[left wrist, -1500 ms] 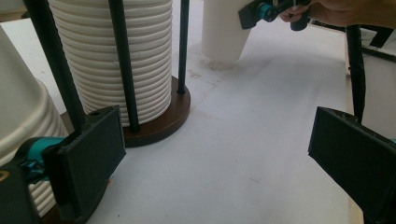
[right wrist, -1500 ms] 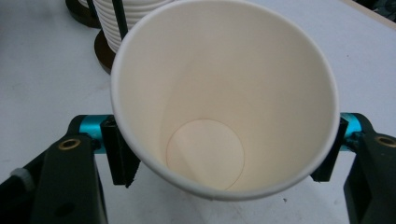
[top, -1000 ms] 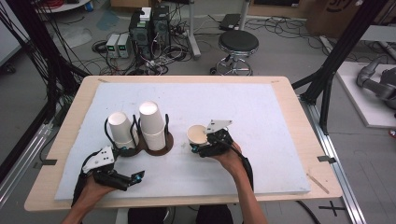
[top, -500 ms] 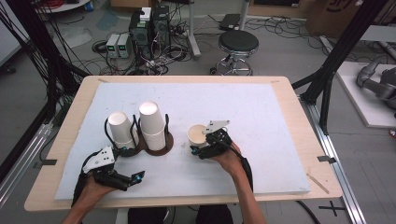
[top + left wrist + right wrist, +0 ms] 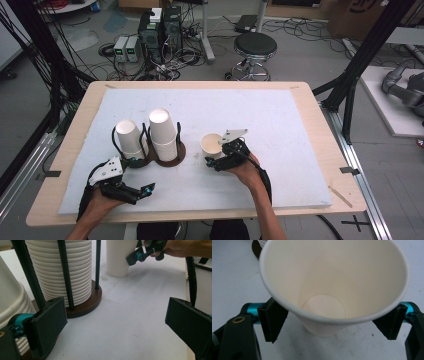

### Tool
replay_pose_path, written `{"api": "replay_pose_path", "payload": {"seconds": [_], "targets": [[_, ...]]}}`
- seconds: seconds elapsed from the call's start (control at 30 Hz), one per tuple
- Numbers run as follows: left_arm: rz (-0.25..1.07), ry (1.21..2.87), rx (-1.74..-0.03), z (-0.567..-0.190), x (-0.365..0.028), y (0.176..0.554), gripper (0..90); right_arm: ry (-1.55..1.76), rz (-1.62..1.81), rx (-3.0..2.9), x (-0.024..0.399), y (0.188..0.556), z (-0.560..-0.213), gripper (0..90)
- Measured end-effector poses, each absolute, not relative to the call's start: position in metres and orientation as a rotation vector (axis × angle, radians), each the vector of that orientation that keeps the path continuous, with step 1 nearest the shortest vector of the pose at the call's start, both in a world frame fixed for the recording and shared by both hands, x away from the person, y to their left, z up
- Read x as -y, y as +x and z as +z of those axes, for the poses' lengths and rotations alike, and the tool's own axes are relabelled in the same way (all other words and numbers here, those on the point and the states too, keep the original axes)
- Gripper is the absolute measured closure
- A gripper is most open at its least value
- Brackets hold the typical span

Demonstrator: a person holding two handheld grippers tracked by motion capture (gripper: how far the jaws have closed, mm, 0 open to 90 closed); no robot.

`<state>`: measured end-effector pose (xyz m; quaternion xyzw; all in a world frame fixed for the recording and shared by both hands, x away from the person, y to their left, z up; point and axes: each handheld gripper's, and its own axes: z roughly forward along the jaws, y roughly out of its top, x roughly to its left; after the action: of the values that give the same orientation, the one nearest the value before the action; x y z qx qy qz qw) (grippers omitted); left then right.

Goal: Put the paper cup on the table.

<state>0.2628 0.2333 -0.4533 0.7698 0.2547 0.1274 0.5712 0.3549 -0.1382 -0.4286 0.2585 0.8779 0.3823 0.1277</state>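
A single white paper cup (image 5: 212,144) (image 5: 329,285) stands upright on the white mat, right of the cup holder; the left gripper view shows its base (image 5: 118,262) resting on the mat. My right gripper (image 5: 218,161) (image 5: 332,322) is open, one jaw on each side of the cup below its rim, the left pad (image 5: 273,320) close against the wall. My left gripper (image 5: 141,192) (image 5: 117,325) is open with nothing between its jaws. It sits low near the front left, pointing past the holder.
Two stacks of upside-down white cups (image 5: 129,139) (image 5: 163,132) stand inside black wire rods on a dark brown base (image 5: 172,156) (image 5: 87,305). The white mat (image 5: 280,130) covers most of the wooden table (image 5: 327,135). A stool and cables lie beyond the far edge.
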Motion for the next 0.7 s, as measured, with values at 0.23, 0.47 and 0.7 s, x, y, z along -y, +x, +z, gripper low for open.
{"api": "replay_pose_path", "payload": {"seconds": [0.23,0.47,0.7], "targets": [[0.299,1.809,-0.595,-0.453,-0.233,0.263,3.8,0.749,1.119,-2.550,0.148,0.347,-0.427,20.9],[0.290,1.805,-0.596,-0.453,-0.234,0.263,3.8,0.736,1.182,-2.510,0.170,0.333,-0.425,21.0],[0.282,1.810,-0.593,-0.453,-0.234,0.264,3.8,0.745,1.261,-2.486,0.200,0.315,-0.429,21.0]]}}
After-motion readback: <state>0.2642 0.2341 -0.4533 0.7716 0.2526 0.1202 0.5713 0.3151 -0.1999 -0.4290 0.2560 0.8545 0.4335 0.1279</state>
